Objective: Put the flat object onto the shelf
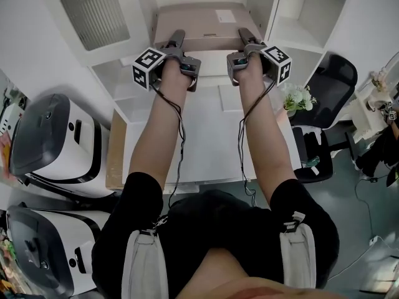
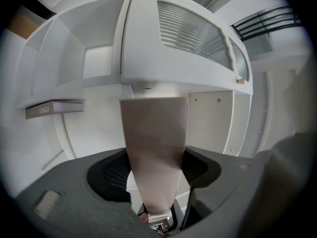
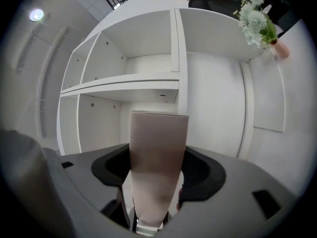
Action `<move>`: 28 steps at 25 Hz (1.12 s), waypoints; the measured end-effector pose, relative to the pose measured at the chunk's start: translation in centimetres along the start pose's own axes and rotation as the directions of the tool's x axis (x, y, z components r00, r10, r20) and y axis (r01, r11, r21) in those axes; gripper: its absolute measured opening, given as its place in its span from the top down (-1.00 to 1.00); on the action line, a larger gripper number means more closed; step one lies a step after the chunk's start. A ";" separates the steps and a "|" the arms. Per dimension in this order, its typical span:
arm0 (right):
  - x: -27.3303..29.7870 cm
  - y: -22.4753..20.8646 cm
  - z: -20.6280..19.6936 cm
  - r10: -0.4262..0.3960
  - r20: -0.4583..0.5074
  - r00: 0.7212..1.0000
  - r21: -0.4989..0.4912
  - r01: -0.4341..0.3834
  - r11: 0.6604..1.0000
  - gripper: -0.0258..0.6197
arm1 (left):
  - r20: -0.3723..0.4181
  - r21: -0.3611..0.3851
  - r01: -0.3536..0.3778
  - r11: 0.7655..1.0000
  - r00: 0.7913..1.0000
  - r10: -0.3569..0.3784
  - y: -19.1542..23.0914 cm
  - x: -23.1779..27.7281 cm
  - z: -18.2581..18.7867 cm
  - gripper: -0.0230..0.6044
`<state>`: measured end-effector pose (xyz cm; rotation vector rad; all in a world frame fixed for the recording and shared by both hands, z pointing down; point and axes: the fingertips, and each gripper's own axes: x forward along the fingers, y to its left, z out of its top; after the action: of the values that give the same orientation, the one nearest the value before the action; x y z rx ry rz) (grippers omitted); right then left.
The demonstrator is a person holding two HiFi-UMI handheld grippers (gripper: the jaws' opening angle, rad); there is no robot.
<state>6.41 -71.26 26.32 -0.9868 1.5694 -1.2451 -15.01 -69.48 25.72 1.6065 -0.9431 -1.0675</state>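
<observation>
A flat brown cardboard box (image 1: 199, 25) lies level at shelf height, between the white cabinet and the open white shelf unit (image 1: 299, 17). My left gripper (image 1: 176, 42) grips its near edge on the left and my right gripper (image 1: 247, 41) grips it on the right. In the left gripper view the box (image 2: 156, 143) fills the space between the jaws of the left gripper (image 2: 156, 172). The right gripper view shows the box (image 3: 157, 152) the same way in the right gripper (image 3: 157, 172). I cannot tell whether the far end rests on a board.
A ribbed-glass cabinet door (image 1: 93, 14) stands at the left. A book (image 2: 54, 108) lies on a shelf board. White flowers in a pink vase (image 1: 298, 97) and a black chair (image 1: 327, 83) are at the right. White machines (image 1: 50, 142) stand left of the white table (image 1: 206, 142).
</observation>
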 end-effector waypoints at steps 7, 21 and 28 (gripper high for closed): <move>2.1 0.0 0.2 -0.055 0.023 0.998 0.003 0.055 0.998 0.01 | 0.010 0.012 -0.051 0.999 0.999 0.051 0.2 1.9 1.4 -0.08; 1.2 1.2 1.3 0.008 0.115 0.993 0.007 -0.009 1.000 -0.15 | 0.051 0.191 -0.071 0.979 0.997 0.062 -0.5 1.0 1.9 -0.17; -2.4 0.9 3.3 0.015 0.208 0.978 -0.176 0.023 0.984 -0.14 | 0.055 0.419 -0.040 0.907 0.998 0.019 -1.6 -2.4 2.3 -0.17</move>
<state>10.19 -69.75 25.45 -1.1947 1.5313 -0.9805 -17.82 -67.53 24.29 1.9118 -1.2936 -0.9259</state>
